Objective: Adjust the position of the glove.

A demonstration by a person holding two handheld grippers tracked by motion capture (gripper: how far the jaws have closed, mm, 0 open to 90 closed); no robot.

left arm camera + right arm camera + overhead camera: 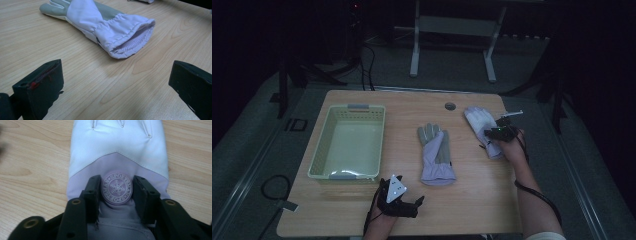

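Two pale lilac gloves lie on the wooden table (472, 200). One glove (435, 153) lies palm side up at the middle, grey fingers away from me; the left gripper view shows its open cuff (130, 40). My left gripper (399, 200) rests open near the front edge, wide jaws pointing at that cuff with bare wood between them. The second glove (479, 122) lies at the right. My right gripper (499, 134) is shut on its back, the jaws pinching the fabric on both sides of a round snowflake badge (117, 188).
A pale green plastic basket (348, 142) stands on the left half of the table, nothing in it. A round cable hole (450, 106) sits near the far edge. Beyond the table are a white frame's legs (414, 50) and dark floor with cables.
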